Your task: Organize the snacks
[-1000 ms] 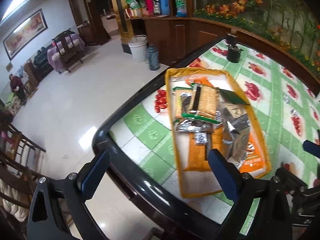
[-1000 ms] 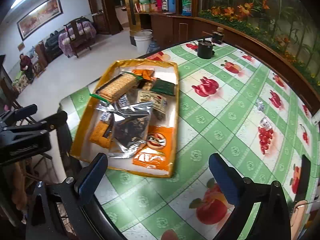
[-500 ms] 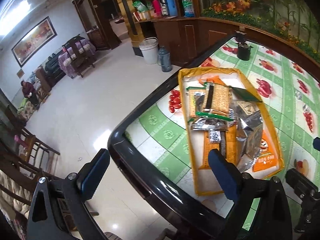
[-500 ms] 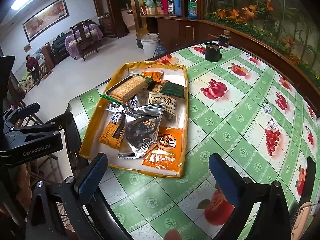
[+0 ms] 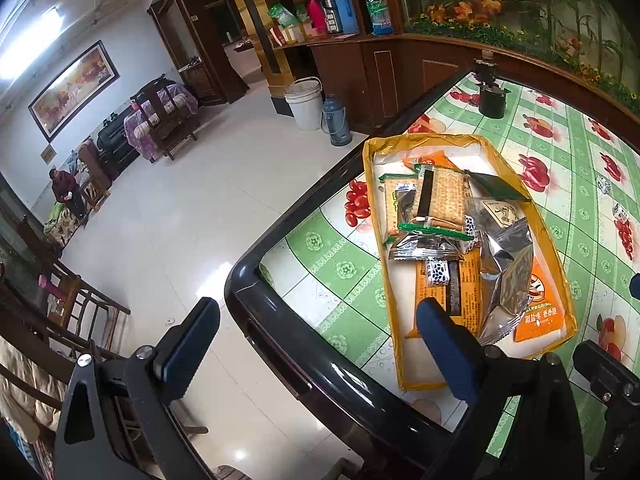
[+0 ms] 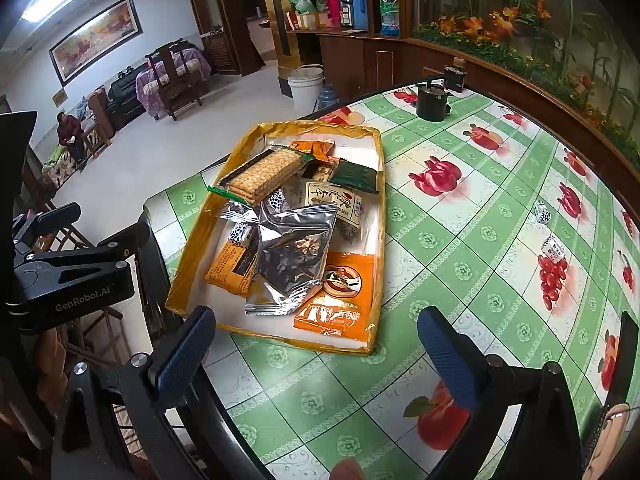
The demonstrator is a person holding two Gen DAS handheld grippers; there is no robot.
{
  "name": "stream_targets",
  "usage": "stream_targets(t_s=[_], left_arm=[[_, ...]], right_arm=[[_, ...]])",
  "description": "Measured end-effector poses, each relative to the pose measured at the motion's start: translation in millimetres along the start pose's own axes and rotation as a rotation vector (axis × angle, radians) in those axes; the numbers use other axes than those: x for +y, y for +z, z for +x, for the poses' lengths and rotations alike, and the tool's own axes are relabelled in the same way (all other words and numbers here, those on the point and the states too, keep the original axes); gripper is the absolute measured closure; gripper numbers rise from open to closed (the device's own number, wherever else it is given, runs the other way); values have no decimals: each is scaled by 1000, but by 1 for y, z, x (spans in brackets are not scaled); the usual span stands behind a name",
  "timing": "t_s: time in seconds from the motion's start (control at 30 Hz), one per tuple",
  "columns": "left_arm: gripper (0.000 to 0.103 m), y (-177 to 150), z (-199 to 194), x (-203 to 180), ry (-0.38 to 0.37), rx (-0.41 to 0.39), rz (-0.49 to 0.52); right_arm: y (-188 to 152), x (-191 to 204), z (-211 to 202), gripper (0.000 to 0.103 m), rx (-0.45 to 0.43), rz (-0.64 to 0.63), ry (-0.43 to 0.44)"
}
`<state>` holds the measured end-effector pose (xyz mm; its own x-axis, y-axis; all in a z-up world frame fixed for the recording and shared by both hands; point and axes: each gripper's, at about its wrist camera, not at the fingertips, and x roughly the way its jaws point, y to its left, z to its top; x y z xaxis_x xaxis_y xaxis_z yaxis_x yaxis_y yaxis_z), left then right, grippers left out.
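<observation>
While both pairs of fingers stand spread and empty, the snacks piled in the yellow tray lie ahead of the right gripper, its long axis running away from it, the left gripper hanging off the table's edge

Left gripper: jaws spread wide, blue pads facing each other, nothing between them. Right gripper: jaws likewise spread wide, gap unoccupied. The left unit's black body shows left of the right jaws.
</observation>
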<state>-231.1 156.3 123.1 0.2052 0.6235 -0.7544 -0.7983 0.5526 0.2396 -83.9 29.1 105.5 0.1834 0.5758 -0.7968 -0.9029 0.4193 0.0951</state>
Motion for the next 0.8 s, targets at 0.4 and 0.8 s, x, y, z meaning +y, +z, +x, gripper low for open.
stream_targets(t_s=[0.4, 0.8], left_arm=[[4, 1, 0, 1, 6, -5, -1], [4, 7, -5, 1, 0, -19, 13]], right_arm=[[0, 2, 1, 1, 2, -3, 3], [-3, 0, 2, 1, 9, 7, 7]])
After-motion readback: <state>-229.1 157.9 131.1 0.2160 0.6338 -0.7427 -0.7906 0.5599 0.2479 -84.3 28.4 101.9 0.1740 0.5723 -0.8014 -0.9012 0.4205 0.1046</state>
